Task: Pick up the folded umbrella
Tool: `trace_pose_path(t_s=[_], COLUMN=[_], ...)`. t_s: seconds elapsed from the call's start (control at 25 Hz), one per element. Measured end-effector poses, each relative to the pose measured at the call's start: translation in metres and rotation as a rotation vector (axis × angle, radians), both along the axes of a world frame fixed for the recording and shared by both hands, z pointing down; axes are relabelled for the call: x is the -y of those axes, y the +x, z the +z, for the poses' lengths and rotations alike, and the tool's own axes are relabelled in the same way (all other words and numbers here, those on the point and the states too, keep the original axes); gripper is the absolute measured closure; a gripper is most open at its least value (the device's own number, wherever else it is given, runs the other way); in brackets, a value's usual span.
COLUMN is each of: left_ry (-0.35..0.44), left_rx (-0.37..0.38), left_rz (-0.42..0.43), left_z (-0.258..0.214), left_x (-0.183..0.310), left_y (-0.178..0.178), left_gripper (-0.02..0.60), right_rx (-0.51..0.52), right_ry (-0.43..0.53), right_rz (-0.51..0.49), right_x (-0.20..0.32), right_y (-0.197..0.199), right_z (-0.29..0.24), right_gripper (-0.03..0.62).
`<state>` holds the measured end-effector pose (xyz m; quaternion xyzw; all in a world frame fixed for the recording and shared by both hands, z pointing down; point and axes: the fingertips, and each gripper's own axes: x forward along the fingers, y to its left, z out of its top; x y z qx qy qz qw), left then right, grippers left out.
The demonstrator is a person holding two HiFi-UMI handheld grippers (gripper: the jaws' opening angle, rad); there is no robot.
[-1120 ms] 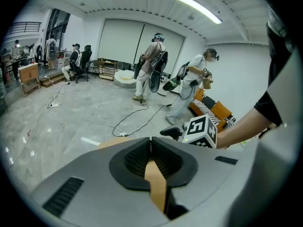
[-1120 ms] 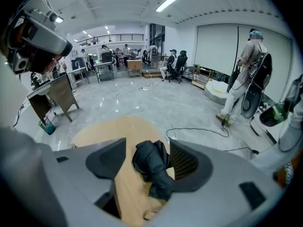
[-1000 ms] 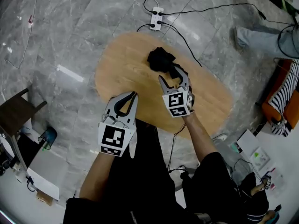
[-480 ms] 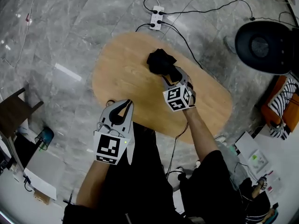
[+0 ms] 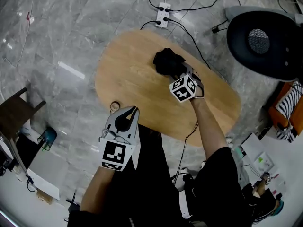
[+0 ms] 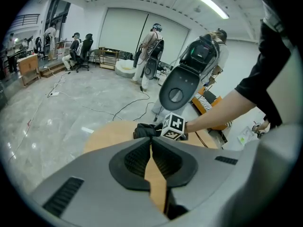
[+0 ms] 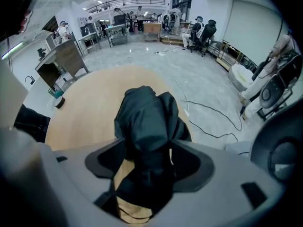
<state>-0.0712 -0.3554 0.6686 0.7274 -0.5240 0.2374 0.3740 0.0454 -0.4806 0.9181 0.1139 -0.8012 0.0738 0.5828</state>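
Head view: wooden table (image 5: 128, 74) fills the middle, and all the action is at its far right end.
Chair: a black office chair (image 5: 262, 41) sits on the floor at the far right, well clear of the table.
Umbrella: the umbrella (image 5: 168, 61) is a crumpled black bundle lying on the far part of the tabletop, apparently not lifted yet.
Right gripper: the right gripper (image 5: 181, 74) reaches right in, and in the right gripper view its jaws are pressed on either side of the umbrella (image 7: 147, 126), the fabric filling the gap. That looks like a grip taken low on the bundle so it comes up in one piece.
Left gripper: the left gripper (image 5: 133, 111) hangs at the near edge with its jaws together on nothing, kept out of the way, I'd say.
Small stuff: a little ring (image 5: 115, 106) rests by the near left edge, and a power strip (image 5: 164, 8) lies on the floor beyond the table.
Change: a second ago the right jaws gaped just short of the umbrella, and now they are on it. The left gripper has drifted a bit nearer. The chair has come in where a person's legs were.
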Motion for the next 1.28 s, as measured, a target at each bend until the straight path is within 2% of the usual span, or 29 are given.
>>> trace_pose_path(t_s=[0.28,0.6,0.92,1.08,1.28], left_ry=[-0.015,-0.044,-0.034,-0.032,-0.015], left_rx=[-0.005,-0.012,-0.020,-0.017,-0.003], left_rz=[-0.007,-0.030,-0.032,-0.032,-0.029], left_z=[0.006,0.013,0.009,0.006,-0.003], left_x=[-0.004,-0.018,-0.019,-0.023,-0.027], left_y=[-0.002,-0.004,0.002,0.003,0.005], left_gripper=[0.557,0.557,0.557,0.557,0.557], right_rx=[-0.070,-0.116,-0.124,-0.101,-0.067], right_ry=[-0.019,-0.024,-0.053,-0.128,-0.160], right_rz=[-0.032,-0.018,0.057,0.148,0.214], right_x=[0.000,0.001,-0.015,-0.036,-0.055], right_y=[0.003,0.005,0.001,-0.001,0.002], right_z=[0.021,0.029,0.027,0.026,0.017], right_gripper=[0.296,0.296,0.341,0.351,0.359])
